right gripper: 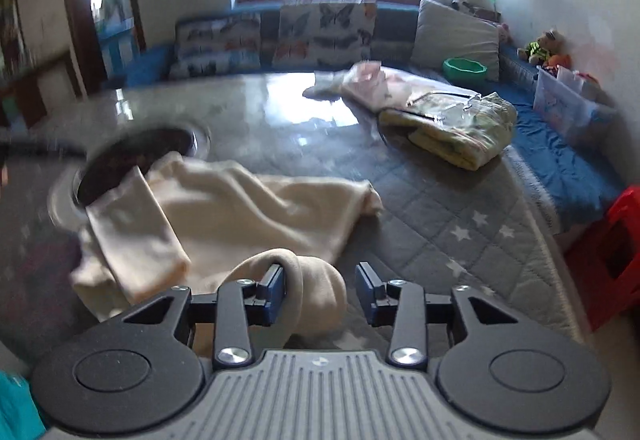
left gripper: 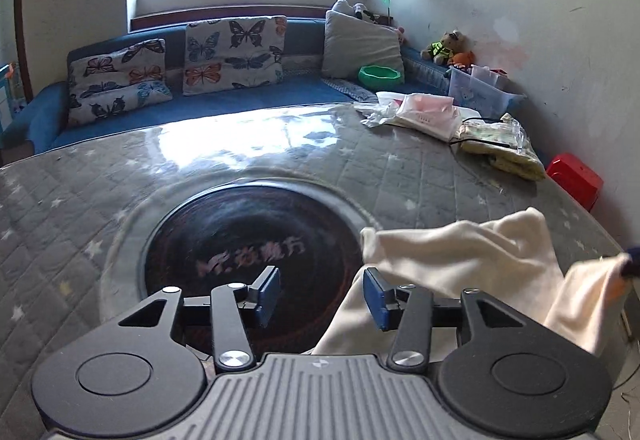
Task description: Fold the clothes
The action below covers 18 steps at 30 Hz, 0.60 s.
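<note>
Both gripper (left gripper: 321, 298) (right gripper: 320, 294) sets gape over cream cloth (right gripper: 240, 208) on quilted table (left gripper: 60, 208) before blue sofa (left gripper: 240, 92).

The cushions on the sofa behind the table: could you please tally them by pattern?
Butterfly-print cushions: 2
Plain grey cushions: 1
Total: 3

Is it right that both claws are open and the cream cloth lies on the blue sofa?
Not quite. Both claws, left claw and right claw, are open, but the cream cloth lies on the grey quilted table, not on the blue sofa. The right wrist view shows it.
</note>
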Each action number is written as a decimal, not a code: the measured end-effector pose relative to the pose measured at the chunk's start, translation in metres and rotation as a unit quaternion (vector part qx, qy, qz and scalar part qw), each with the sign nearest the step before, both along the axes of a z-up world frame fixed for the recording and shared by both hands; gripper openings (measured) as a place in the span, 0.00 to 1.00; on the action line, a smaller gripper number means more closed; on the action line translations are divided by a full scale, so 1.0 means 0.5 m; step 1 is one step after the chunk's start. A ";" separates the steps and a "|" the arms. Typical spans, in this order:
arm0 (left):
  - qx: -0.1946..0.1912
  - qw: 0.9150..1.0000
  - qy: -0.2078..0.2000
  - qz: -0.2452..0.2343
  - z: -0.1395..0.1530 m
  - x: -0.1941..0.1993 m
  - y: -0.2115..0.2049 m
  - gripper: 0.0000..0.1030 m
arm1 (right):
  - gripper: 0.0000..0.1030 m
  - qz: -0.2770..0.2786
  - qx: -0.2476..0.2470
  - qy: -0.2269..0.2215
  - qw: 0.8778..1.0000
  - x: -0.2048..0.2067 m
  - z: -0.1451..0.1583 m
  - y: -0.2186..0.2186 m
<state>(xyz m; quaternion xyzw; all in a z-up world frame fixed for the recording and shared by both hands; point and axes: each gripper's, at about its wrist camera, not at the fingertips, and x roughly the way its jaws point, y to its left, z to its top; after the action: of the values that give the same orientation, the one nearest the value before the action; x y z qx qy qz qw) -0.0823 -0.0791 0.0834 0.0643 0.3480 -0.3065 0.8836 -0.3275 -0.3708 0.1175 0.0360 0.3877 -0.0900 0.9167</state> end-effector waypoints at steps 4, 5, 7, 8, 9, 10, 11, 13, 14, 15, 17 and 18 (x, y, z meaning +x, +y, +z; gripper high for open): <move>0.011 1.000 0.013 -0.003 -0.019 0.031 -0.041 0.49 | 0.38 -0.002 -0.020 0.030 0.999 -0.014 0.010 -0.017; 0.014 1.000 0.016 -0.004 -0.023 0.039 -0.051 0.49 | 0.40 -0.001 -0.018 0.034 0.999 -0.017 0.018 -0.029; 0.019 1.000 0.023 -0.006 -0.033 0.055 -0.072 0.49 | 0.43 0.004 -0.014 0.036 0.999 -0.022 0.026 -0.035; 0.022 0.999 0.026 -0.007 -0.037 0.063 -0.082 0.49 | 0.45 0.006 -0.012 0.037 0.999 -0.024 0.030 -0.038; 0.025 0.999 0.030 -0.008 -0.042 0.071 -0.093 0.49 | 0.46 0.008 -0.010 0.038 0.999 -0.026 0.034 -0.040; 0.027 0.999 0.033 -0.008 -0.047 0.079 -0.103 0.49 | 0.46 0.011 -0.008 0.039 0.999 -0.029 0.038 -0.043; 0.030 0.999 0.036 -0.009 -0.052 0.086 -0.113 0.49 | 0.47 0.012 -0.006 0.040 0.999 -0.031 0.042 -0.046; 0.034 0.998 0.043 -0.011 -0.061 0.103 -0.140 0.49 | 0.46 0.002 -0.005 0.026 1.000 -0.027 0.051 -0.049; 0.032 0.998 0.047 -0.013 -0.069 0.110 -0.150 0.49 | 0.46 -0.003 -0.004 0.020 1.000 -0.025 0.055 -0.051; 0.031 0.998 0.053 -0.014 -0.075 0.116 -0.156 0.49 | 0.46 -0.008 -0.003 0.012 1.000 -0.022 0.060 -0.053; 0.034 0.998 0.059 -0.014 -0.083 0.124 -0.169 0.49 | 0.46 -0.021 0.013 -0.015 1.000 0.018 0.051 -0.079; 0.034 0.997 0.061 -0.016 -0.087 0.127 -0.174 0.49 | 0.46 -0.023 0.020 -0.020 0.999 0.030 0.047 -0.084</move>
<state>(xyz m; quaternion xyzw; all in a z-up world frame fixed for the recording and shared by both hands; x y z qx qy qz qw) -0.0189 -0.1660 0.0401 0.0814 0.4107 -0.3118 0.8529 -0.3128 -0.4129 0.1412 0.0648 0.3700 -0.1029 0.9210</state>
